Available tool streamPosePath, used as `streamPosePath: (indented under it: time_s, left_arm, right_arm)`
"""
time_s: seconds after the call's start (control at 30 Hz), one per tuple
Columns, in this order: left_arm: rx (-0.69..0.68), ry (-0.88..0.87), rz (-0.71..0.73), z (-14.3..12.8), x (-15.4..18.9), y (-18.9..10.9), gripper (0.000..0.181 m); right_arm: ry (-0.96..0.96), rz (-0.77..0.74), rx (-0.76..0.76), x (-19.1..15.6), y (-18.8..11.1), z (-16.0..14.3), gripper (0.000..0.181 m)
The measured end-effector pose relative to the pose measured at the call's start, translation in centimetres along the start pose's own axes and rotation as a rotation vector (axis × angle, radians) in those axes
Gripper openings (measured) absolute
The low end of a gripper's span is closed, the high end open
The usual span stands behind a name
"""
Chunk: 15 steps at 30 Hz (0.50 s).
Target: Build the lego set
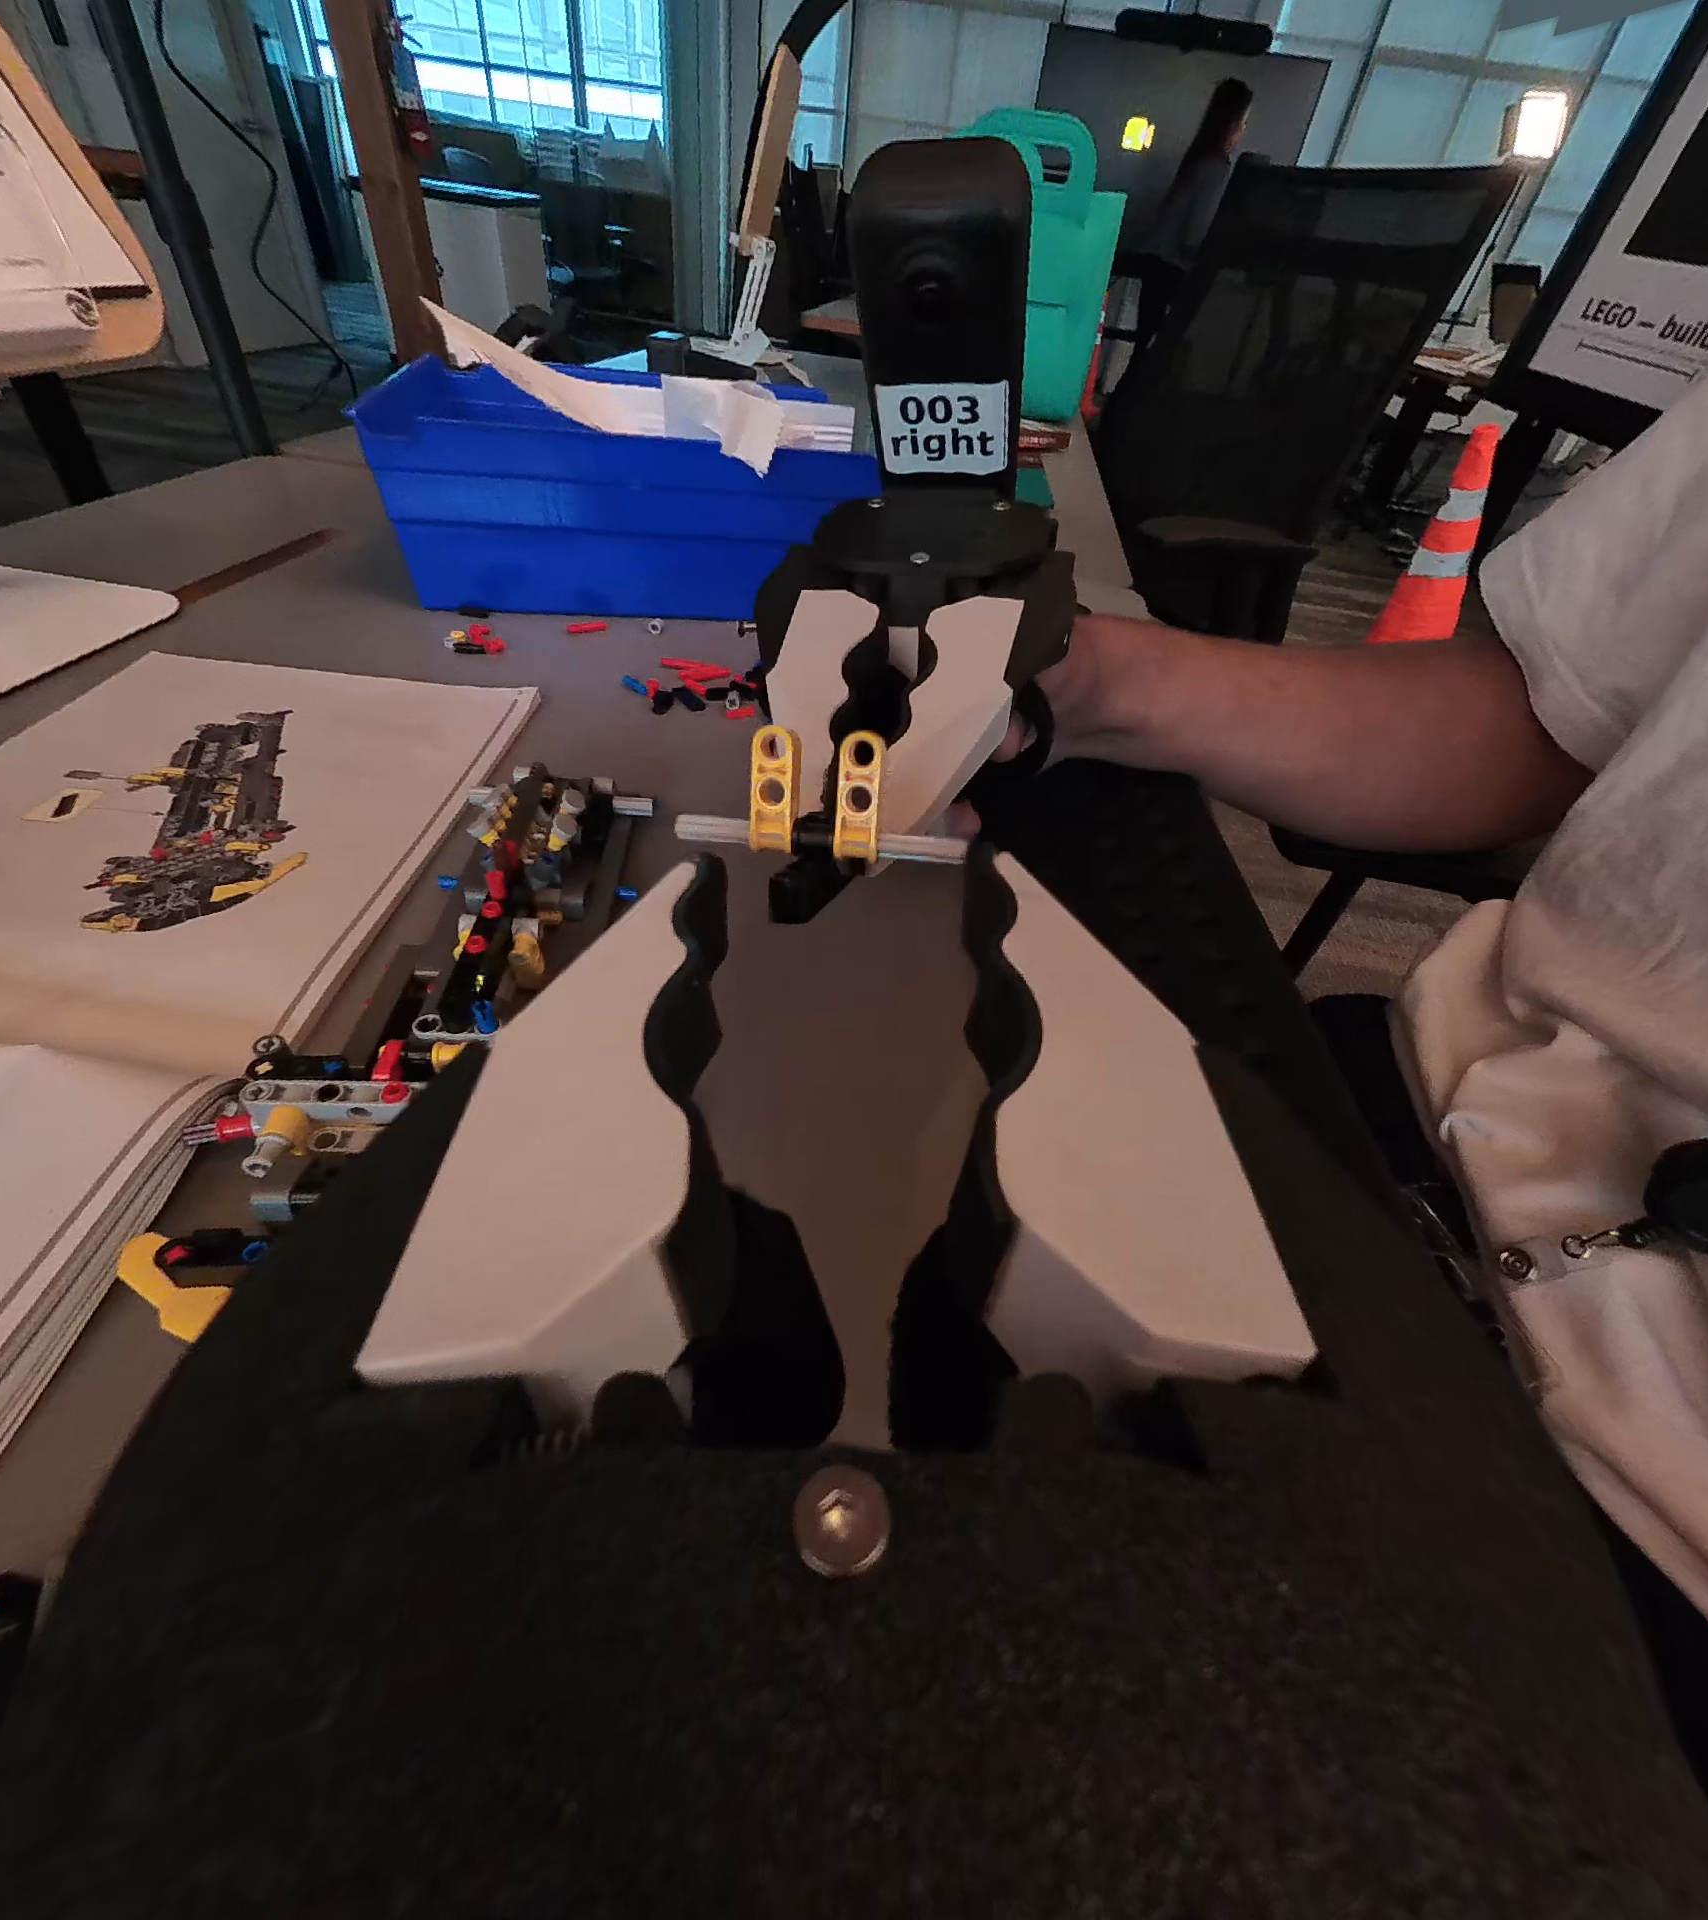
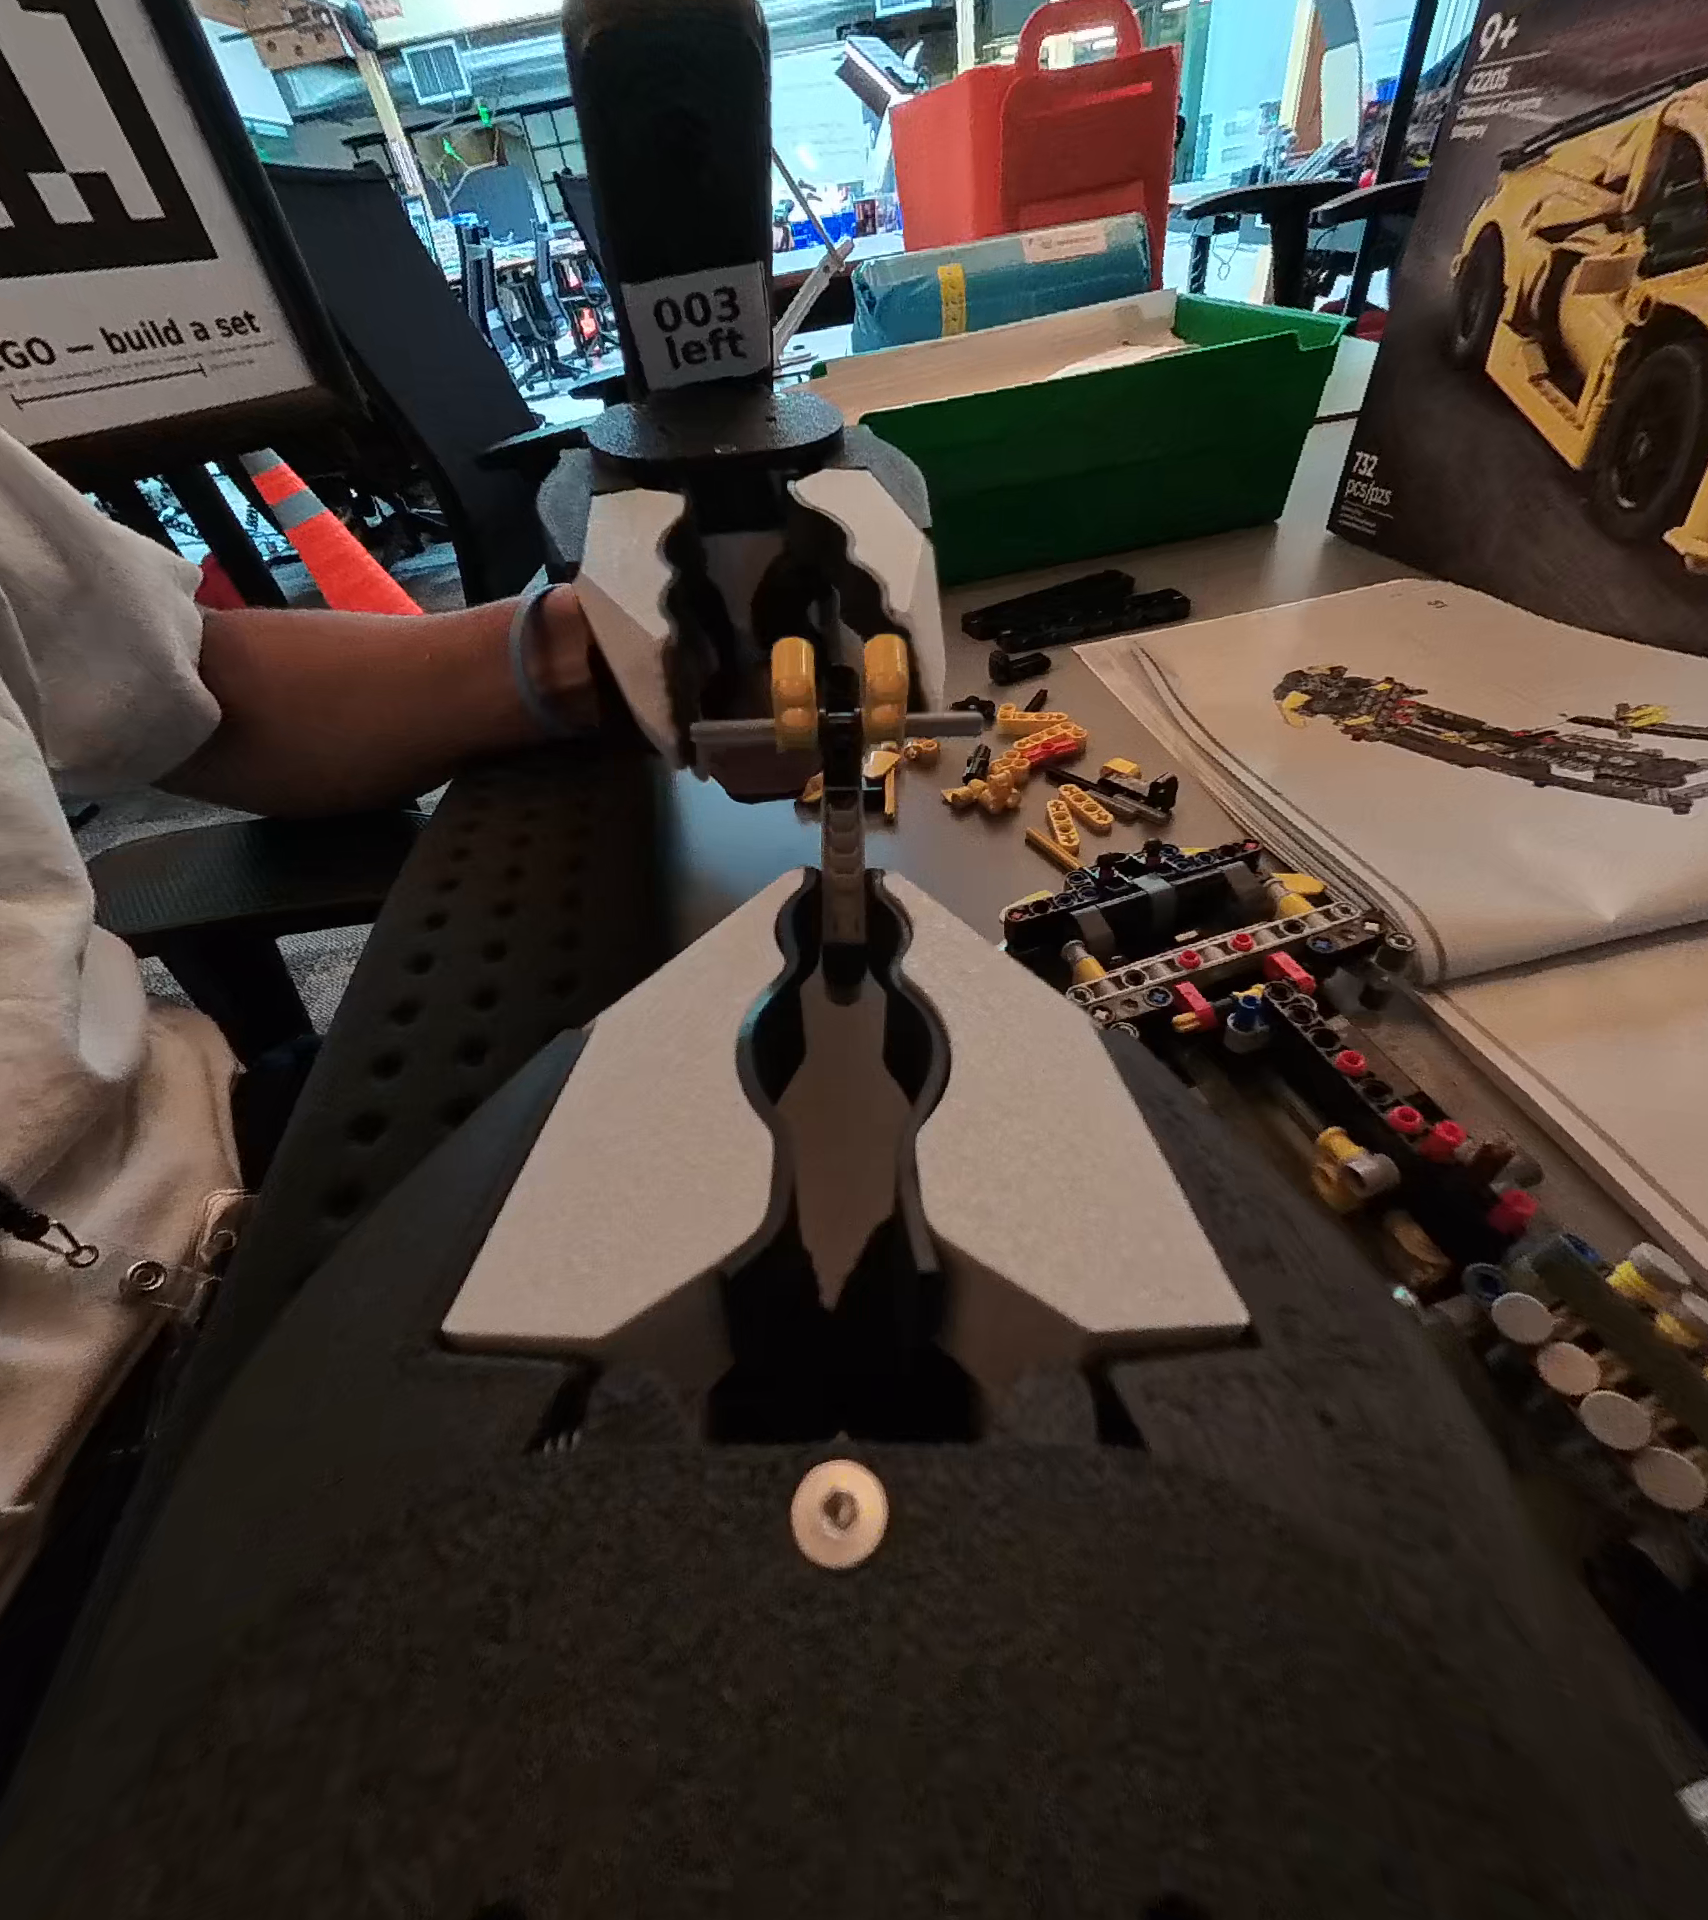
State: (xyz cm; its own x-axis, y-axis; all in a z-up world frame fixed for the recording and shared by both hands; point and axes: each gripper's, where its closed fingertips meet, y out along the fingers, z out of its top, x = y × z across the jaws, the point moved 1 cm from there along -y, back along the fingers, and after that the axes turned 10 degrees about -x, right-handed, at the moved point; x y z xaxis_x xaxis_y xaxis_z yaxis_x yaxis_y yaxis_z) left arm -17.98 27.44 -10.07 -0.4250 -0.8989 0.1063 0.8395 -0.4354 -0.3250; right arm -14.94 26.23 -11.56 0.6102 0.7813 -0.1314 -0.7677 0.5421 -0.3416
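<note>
My right gripper (image 2: 842, 894) is shut on a thin black and grey piece (image 2: 842, 862) that carries a grey axle (image 2: 736, 732) with two yellow connectors (image 2: 794, 691). It holds this small assembly (image 1: 814, 821) up over the table. My left gripper (image 1: 845, 860) is open, facing the right gripper (image 1: 881, 748) head on. Its fingertips sit just in front of the axle (image 1: 710, 828), one near each end, and I cannot tell if they touch it. The left gripper also shows in the right wrist view (image 2: 808, 717), jaws wide apart behind the assembly.
The long partly built chassis (image 1: 517, 914) (image 2: 1245, 966) lies beside the open instruction booklet (image 1: 206, 831) (image 2: 1504, 779). Loose parts (image 1: 694, 686) (image 2: 1037, 769) are scattered on the table. A blue bin (image 1: 601, 520), a green bin (image 2: 1089, 468) and the set's box (image 2: 1608, 312) stand behind. The person sits close. Only a small space, under 4 cm, lies between the two pairs of fingers.
</note>
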Motion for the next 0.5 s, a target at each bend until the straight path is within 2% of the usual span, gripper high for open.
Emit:
streamPosePath:
  time_s: [0.1,0.5]
  left_arm:
    - [-0.006,-0.009,-0.017,-0.06,0.14,-0.06,0.036]
    - [-0.007,-0.055,-0.058,-0.13,0.21,-0.30,0.034]
  right_arm:
    - [0.001,-0.008,0.000,0.15,-0.07,-0.03,0.007]
    - [0.024,0.011,-0.005,0.11,-0.20,-0.09,0.007]
